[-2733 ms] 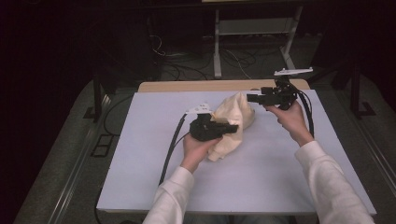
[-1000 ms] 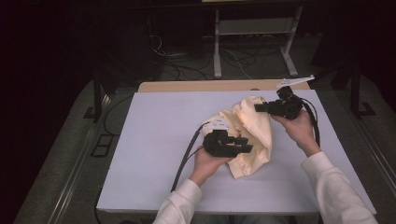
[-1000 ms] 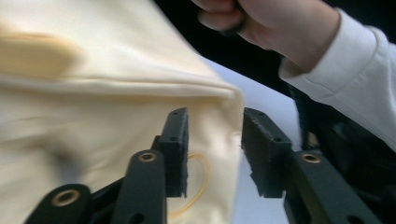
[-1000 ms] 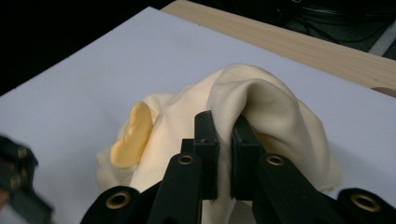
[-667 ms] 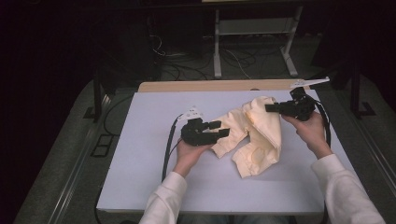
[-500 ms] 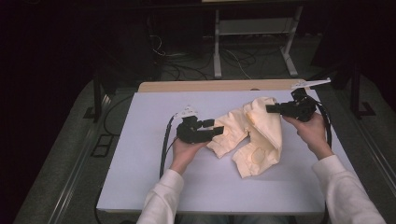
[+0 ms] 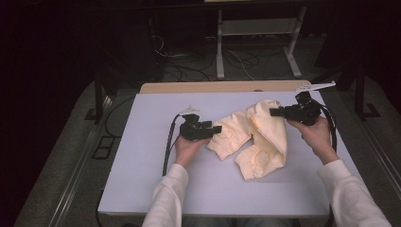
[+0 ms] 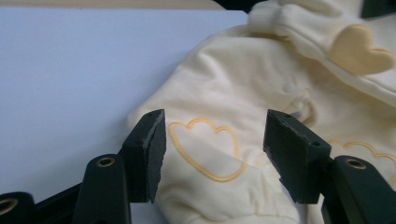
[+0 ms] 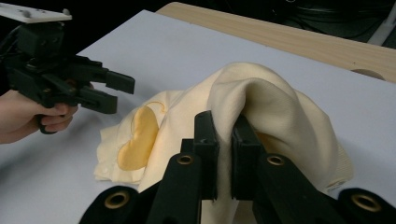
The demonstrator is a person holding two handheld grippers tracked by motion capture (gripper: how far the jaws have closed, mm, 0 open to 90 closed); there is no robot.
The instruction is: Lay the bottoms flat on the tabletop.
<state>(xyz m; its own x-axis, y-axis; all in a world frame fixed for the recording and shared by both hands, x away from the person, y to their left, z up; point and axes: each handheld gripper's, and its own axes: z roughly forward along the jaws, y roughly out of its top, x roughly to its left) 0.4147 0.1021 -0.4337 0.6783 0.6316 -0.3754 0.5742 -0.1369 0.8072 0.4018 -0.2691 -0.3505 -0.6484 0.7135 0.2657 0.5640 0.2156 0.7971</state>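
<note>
A pale yellow garment (image 7: 257, 139) with heart shapes lies crumpled right of the middle of the white table (image 7: 142, 161). My right gripper (image 7: 275, 112) is shut on a raised fold at the garment's upper right; in the right gripper view its jaws (image 9: 223, 126) pinch the cloth (image 9: 285, 107) between them. My left gripper (image 7: 215, 128) stands open at the garment's left edge. In the left gripper view (image 8: 215, 128) the two pads straddle an outlined heart on the fabric (image 8: 261, 79) without touching it. The right gripper view also shows the left gripper (image 9: 114, 91).
A wooden strip (image 7: 203, 87) runs along the table's far edge. Beyond it stand a metal frame (image 7: 257, 28) and loose cables on the dark floor. The left gripper's cable (image 7: 166, 146) trails down the table toward the person.
Over the last second the two grippers moved apart, left one leftward and right one rightward, and the bunched garment spread out between them. In the last half second little has moved.
</note>
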